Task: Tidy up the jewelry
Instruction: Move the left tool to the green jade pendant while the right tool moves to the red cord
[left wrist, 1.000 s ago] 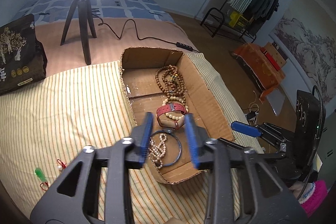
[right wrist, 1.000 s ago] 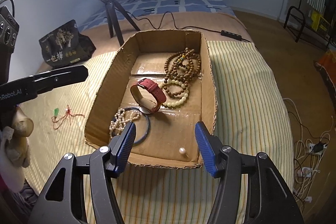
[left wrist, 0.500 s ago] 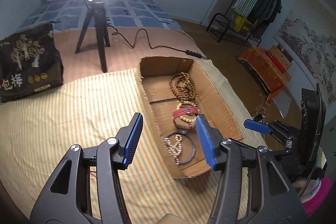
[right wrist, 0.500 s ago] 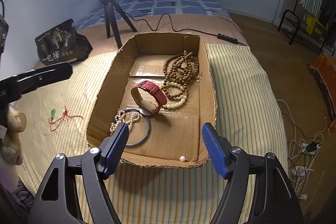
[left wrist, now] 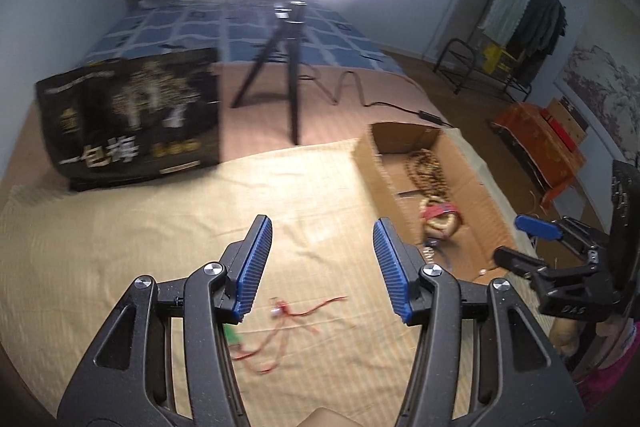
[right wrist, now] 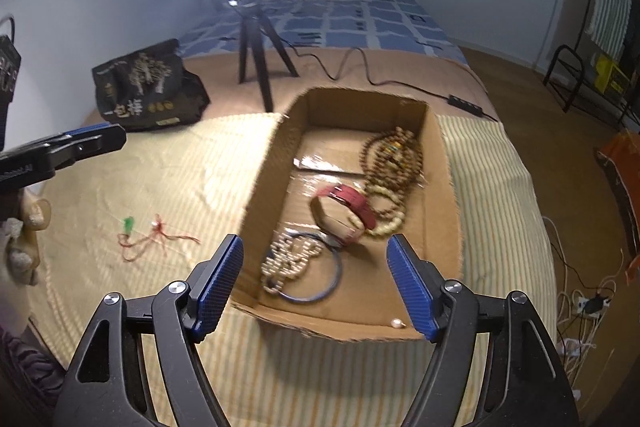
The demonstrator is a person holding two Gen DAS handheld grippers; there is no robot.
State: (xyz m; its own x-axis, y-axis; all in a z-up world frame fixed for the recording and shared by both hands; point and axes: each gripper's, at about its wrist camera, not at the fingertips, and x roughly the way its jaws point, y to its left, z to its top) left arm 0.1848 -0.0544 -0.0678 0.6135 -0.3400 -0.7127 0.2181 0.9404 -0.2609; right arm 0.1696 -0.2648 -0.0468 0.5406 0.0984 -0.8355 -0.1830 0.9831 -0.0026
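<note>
A cardboard box (right wrist: 264,179) on the striped cloth holds brown bead strings (right wrist: 394,157), a red strap watch (right wrist: 348,203), a pearl bracelet (right wrist: 290,261), a blue bangle (right wrist: 320,291) and a loose pearl (right wrist: 397,323). The box also shows in the left wrist view (left wrist: 374,171). A red-cord necklace with a green pendant (right wrist: 152,233) lies on the cloth left of the box; in the left wrist view (left wrist: 288,319) it lies just below my open, empty left gripper (left wrist: 322,263). My right gripper (right wrist: 314,283) is open and empty over the box's near end.
A black printed bag (left wrist: 132,119) stands at the back left. A ring light on a black tripod (left wrist: 286,67) stands behind the cloth, with its cable (left wrist: 360,95) running right. The bed edge drops to the floor at the right, with cables (right wrist: 584,303) there.
My left gripper has opened wide and swung left, away from the box and over the red-cord necklace. My right gripper has opened a little wider and shifted slightly over the box.
</note>
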